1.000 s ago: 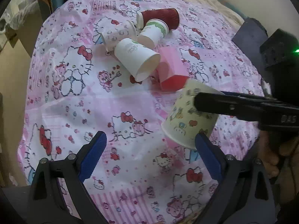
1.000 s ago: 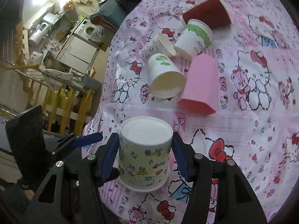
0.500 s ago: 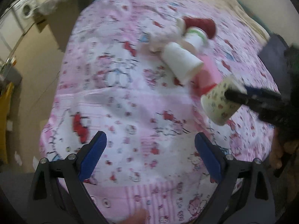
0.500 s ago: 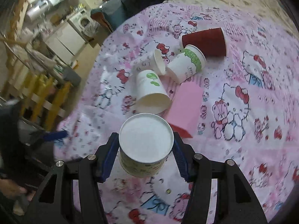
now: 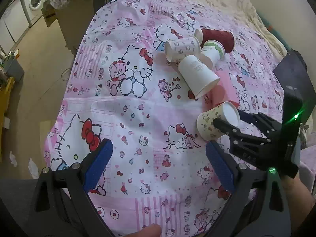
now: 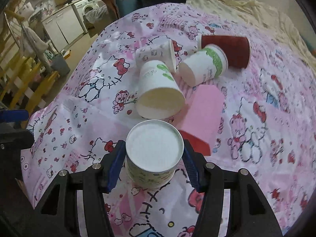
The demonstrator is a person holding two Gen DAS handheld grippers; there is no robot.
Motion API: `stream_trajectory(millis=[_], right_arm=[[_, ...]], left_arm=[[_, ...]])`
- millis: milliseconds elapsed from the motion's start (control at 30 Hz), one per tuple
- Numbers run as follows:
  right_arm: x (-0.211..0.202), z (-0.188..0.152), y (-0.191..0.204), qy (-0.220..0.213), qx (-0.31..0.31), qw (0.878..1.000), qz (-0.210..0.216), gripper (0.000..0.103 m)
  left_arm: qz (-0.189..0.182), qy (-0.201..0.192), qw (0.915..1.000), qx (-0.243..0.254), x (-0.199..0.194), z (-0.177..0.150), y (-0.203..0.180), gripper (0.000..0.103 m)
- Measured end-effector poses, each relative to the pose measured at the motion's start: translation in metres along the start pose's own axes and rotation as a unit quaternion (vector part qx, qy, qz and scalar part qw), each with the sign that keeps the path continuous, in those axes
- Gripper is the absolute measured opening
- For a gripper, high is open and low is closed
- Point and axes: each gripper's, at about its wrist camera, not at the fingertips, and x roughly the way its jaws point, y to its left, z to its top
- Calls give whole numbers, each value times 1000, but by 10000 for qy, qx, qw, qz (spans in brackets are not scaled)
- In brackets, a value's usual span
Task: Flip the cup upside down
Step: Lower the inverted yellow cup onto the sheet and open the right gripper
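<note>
A cream paper cup with small cartoon prints (image 6: 153,156) is held between my right gripper's blue pads (image 6: 155,164), its white base facing the camera. In the left wrist view the same cup (image 5: 215,123) hangs tilted above the cloth at the right, base up and away, in the right gripper (image 5: 230,121). My left gripper (image 5: 158,167) is open and empty, low over the near part of the pink Hello Kitty cloth (image 5: 128,98).
Several cups lie on their sides in a cluster: a plain white one (image 6: 158,92), a small patterned one (image 6: 156,53), a green-banded one (image 6: 205,67) and a dark red one (image 6: 227,49). A pink carton (image 6: 201,110) lies beside them. The cloth's edge drops to the floor at left.
My right gripper has lifted the printed cup off the cloth and tilted it. My left gripper has drawn back and left, so the cluster looks farther away.
</note>
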Motion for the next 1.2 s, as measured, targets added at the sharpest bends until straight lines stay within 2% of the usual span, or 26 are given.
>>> stream_trajectory(millis=[67, 167, 233, 333, 467, 567, 600, 733, 800, 833, 900, 1033, 1133, 1200], right_arm=[[1, -3, -1, -28, 17, 10000, 64, 61], [-1, -4, -7, -30, 289, 9992, 261, 74], [-8, -4, -10, -102, 404, 9979, 494, 77], [-22, -2, -12, -140, 466, 9972, 562, 81], [-62, -5, -25, -564, 932, 9925, 548, 83], [-100, -14, -34, -1033, 1258, 9853, 521, 94], [-113, -18, -36, -1185, 1319, 9828, 523, 94], [-142, -32, -39, -1477, 1549, 9763, 321, 94], [-150, -38, -39, -1549, 1619, 9745, 128, 94], [-155, -42, -39, -1610, 1630, 9734, -30, 95], [-159, -50, -37, -1692, 1598, 9722, -256, 98], [-153, -66, -44, -1669, 1821, 9688, -194, 100], [-148, -73, -41, -1757, 1792, 9671, -423, 101], [-149, -73, -36, -1888, 1722, 9651, -571, 102]], left_arm=[[11, -27, 10000, 16, -1, 1, -1, 94], [-10, 8, 10000, -15, 0, 1, 0, 94], [-13, 5, 10000, -21, -1, 1, 0, 94], [18, -78, 10000, -1, -3, 0, -1, 94], [137, -383, 9991, 103, -13, -3, -6, 94], [95, -696, 9972, 249, -23, -4, -14, 94], [82, -836, 9961, 267, -28, -5, -16, 94], [253, -1600, 9861, 372, -50, -12, -27, 94], [270, -1751, 9836, 351, -53, -17, -31, 96], [272, -1763, 9834, 340, -53, -18, -32, 103], [313, -1687, 9846, 342, -48, -25, -35, 103], [425, -1707, 9836, 391, -44, -34, -41, 103], [571, -2000, 9769, 484, -50, -37, -47, 103], [736, -2271, 9693, 588, -55, -38, -52, 103]])
